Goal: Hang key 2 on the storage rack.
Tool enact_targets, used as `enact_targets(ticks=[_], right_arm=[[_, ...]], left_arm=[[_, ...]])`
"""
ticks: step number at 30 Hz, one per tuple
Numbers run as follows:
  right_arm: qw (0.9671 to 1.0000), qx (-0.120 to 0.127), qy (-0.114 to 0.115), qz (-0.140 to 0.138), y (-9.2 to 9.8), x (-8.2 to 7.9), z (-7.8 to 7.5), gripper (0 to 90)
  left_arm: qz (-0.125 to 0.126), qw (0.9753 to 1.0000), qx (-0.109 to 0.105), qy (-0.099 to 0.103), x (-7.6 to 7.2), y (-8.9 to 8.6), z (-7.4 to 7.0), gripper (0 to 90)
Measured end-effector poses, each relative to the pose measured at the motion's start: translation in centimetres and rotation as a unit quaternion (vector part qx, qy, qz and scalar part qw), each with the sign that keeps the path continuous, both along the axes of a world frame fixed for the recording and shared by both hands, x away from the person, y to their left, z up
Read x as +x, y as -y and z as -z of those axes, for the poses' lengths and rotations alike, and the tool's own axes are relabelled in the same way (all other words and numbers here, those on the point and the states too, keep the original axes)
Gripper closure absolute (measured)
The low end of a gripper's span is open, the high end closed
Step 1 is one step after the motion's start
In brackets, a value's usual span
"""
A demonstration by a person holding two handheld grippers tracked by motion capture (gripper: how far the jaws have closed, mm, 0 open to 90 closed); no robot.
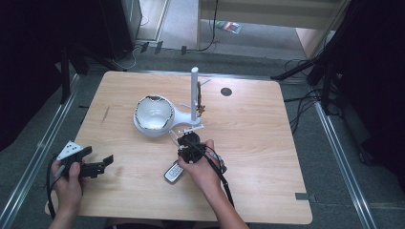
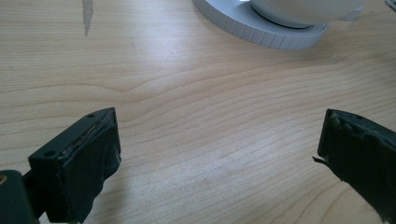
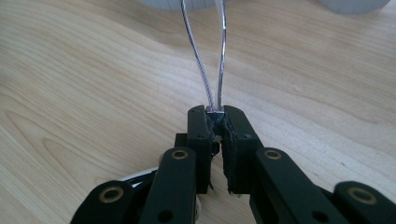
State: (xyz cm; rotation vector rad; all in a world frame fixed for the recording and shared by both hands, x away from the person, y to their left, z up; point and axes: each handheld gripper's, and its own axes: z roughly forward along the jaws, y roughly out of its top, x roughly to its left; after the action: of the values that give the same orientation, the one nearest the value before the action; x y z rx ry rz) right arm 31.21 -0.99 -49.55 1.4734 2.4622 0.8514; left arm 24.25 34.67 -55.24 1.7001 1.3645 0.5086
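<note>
While pinching the end of a thin wire loop (image 3: 205, 56) low over the worktop (image 1: 258, 143), right gripper (image 3: 215, 112) fingers pressed together on it, just in front of the white stand (image 1: 155, 117). Left gripper (image 1: 98, 164) fingers spread wide, holding nothing, near the worktop's left edge. Beside the right hand (image 1: 203, 167), a small silver remote (image 1: 173, 172).

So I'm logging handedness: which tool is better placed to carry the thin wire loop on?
Right. The right tool is shut on the wire loop; the left tool is open, off to the side.
</note>
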Motion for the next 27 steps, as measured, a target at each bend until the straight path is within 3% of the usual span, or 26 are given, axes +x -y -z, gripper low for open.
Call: enact_targets(ticks=[7,27], right_arm=[[0.9992,0.012,0.038,0.008,0.2,-0.4,-0.7,83.3],[0.9955,0.044,0.084,0.005,1.3,-1.0,-2.0,83.3]], left_arm=[[0.0,1.0,0.0,0.0,0.0,0.0,0.0,0.0],[0.0,1.0,0.001,0.0,0.0,0.0,0.0,0.0]])
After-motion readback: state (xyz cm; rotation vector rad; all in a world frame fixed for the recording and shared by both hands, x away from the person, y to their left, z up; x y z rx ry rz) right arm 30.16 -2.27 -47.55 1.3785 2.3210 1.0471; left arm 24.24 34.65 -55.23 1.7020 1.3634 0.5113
